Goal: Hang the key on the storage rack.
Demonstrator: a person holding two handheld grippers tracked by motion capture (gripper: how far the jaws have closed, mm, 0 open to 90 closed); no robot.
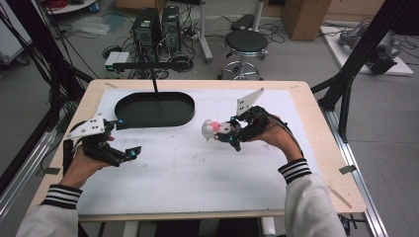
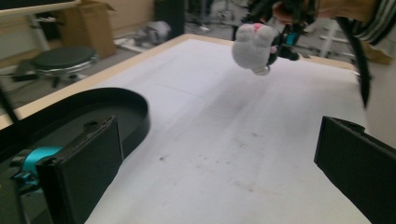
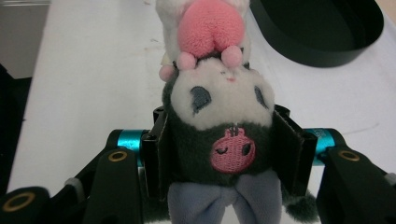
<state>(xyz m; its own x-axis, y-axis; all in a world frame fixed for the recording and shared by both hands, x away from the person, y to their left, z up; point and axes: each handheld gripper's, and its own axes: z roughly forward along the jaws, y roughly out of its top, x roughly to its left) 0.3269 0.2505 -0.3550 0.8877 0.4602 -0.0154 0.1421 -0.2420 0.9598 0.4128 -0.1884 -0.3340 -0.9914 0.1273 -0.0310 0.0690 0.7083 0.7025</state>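
Left hand-held gripper [image 1: 129, 154] held low over the desk [image 1: 188, 173], just in front of the black oval tray [image 1: 154, 109] and off its left end; jaws standing wide apart with nothing between them, plainly idle and kept out of the way; seen along its own jaws, bare white desk ahead and the tray's rim curving in beside one jaw.

Further right, the black oval tray itself, lying flat toward the far side of the desk, hollow and unfilled; probably the place meant for the toy, judging by its open mouth and nearness.

Right of the tray, the plush toy [image 1: 213, 129], lifted clear of the desk and hanging just off the tray's right end; white and dark body, pink tuft on the head, pink skull patch, pale bow; turned head away from the wrist, so that the soft dark middle takes the squeeze rather than the loose ears.

Right hand-held gripper [image 1: 232, 136], clamped on the plush toy across its dark body, a pad pressing in on each flank; gripped at the thickest part, likely to stop it slipping while carried; angled toward the tray, so a short sweep leftward and a lowering should bring the toy over the hollow.
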